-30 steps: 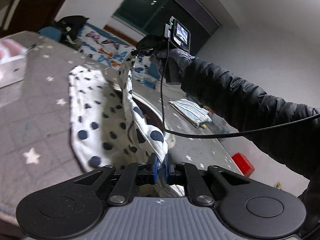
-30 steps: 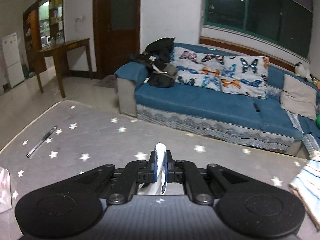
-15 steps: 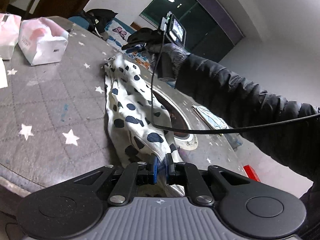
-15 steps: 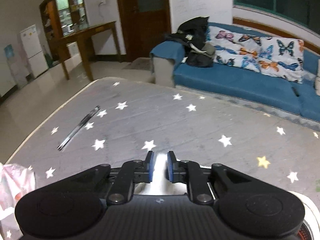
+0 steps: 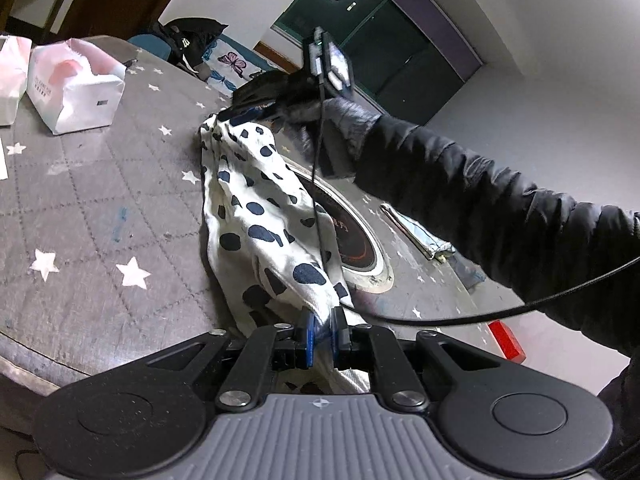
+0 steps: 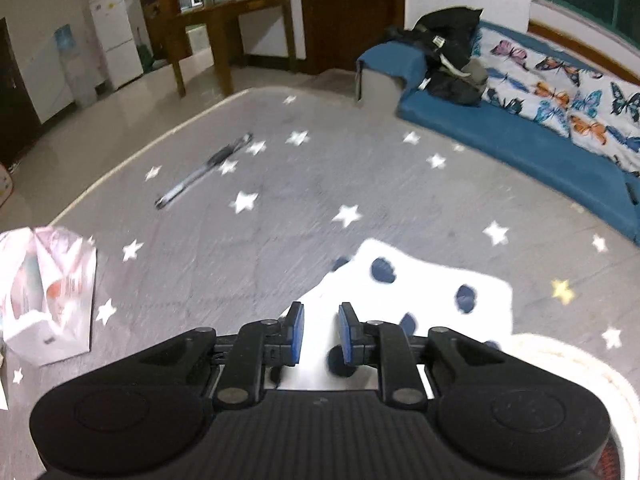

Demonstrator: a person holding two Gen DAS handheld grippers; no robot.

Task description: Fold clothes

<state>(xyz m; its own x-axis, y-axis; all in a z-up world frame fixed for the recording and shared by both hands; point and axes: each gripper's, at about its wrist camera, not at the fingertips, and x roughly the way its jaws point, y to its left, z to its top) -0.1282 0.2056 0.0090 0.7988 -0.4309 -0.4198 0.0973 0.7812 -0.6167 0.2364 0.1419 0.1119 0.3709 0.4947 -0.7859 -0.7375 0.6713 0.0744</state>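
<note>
Currently on my feeds, itemised. Left gripper (image 5: 323, 330): blue pads clamped on a bunched corner of the polka-dot garment (image 5: 256, 216), at the near edge of the table (image 5: 100, 216). Garment: white with dark navy spots, stretched in a rumpled band from my left gripper across the grey star-print tablecloth to the far end, where the right gripper (image 6: 320, 334) sits. Right gripper, in its own view: pads parted, nothing between them, hovering just over a flat corner of the garment (image 6: 424, 288) lying on the cloth. In the left view I see the right gripper's body (image 5: 276, 96) against the garment's far end, held by a black-sleeved arm (image 5: 480, 200), with a black cable (image 5: 440, 320) trailing from it. Round inset hob (image 5: 356, 236): partly under the garment. Tissue pack (image 5: 76, 88): far left of table, well apart from the garment. Pen (image 6: 204, 170): on the cloth, apart. Striped folded cloth (image 5: 416, 236): beyond the hob. Blue sofa (image 6: 540, 148) with butterfly cushions: behind the table.
</note>
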